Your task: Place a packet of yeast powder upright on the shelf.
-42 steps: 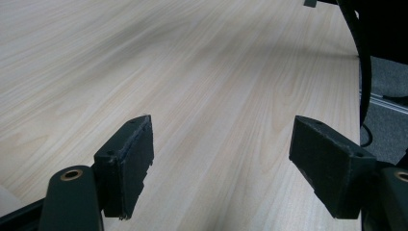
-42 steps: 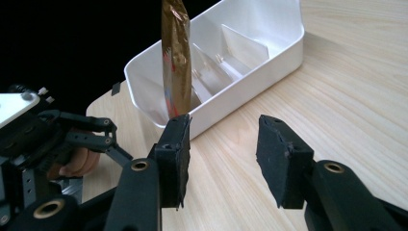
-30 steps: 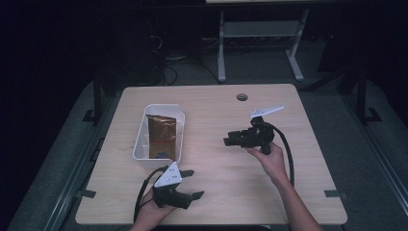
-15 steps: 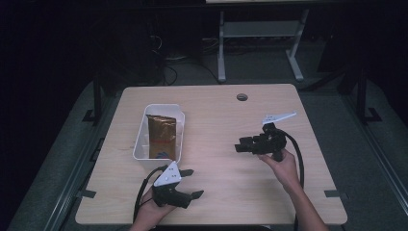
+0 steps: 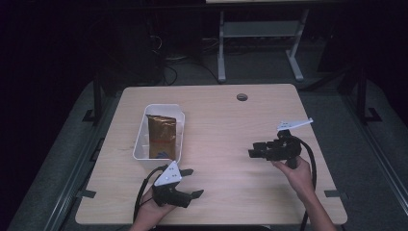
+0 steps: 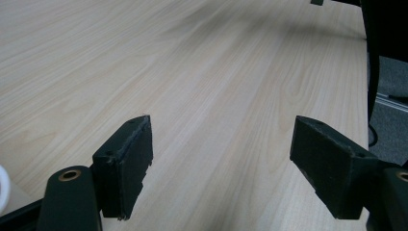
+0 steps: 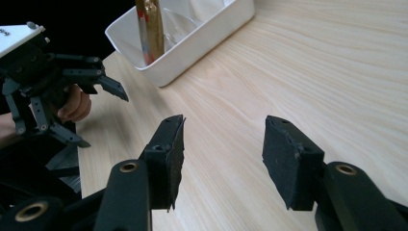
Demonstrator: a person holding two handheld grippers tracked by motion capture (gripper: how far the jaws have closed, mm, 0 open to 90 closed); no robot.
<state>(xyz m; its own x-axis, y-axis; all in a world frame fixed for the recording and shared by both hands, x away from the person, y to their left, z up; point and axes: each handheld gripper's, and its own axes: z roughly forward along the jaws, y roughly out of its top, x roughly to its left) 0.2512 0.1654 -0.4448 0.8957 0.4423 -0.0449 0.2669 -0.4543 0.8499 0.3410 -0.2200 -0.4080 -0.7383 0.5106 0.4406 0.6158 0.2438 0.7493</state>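
The brown packet (image 5: 161, 134) stands in the white bin (image 5: 140, 144), left of centre in the high view. The right gripper (image 5: 251, 153), right of centre, has just been opening, nothing between its spread jaws. The left gripper (image 5: 196, 183), bottom left, is spread wide and empty

White bin (image 5: 142, 144), brown-gold packet (image 5: 161, 134), pale wood-grain table (image 5: 226, 125), black claws.

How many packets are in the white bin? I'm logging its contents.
1: a brown packet stands in the white bin. A small dark thing lies at its near end; more may be hidden.
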